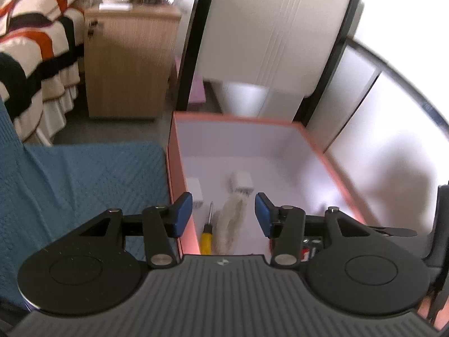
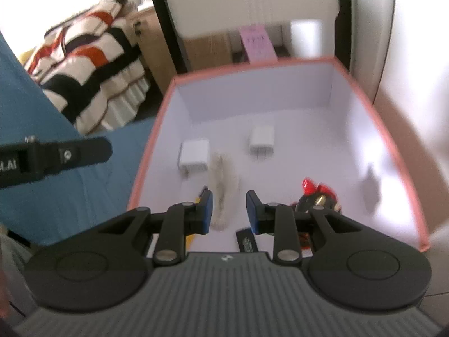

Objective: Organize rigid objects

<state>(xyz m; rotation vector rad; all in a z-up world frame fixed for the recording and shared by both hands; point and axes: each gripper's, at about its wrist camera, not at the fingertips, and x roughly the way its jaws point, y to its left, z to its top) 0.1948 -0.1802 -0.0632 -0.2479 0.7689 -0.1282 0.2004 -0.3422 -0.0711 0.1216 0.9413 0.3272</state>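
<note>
A pink box with a white inside holds two white chargers, a pale fuzzy strip, a yellow-handled screwdriver, a red and black figurine and a small black item. My left gripper is open and empty above the box's near left part. My right gripper is open and empty above the box's near part, over the fuzzy strip. One charger shows beyond the left fingers.
A blue quilted cover lies left of the box. A wooden cabinet and a striped bed stand beyond. A white appliance with black frame rises behind the box. The left gripper's arm shows at left.
</note>
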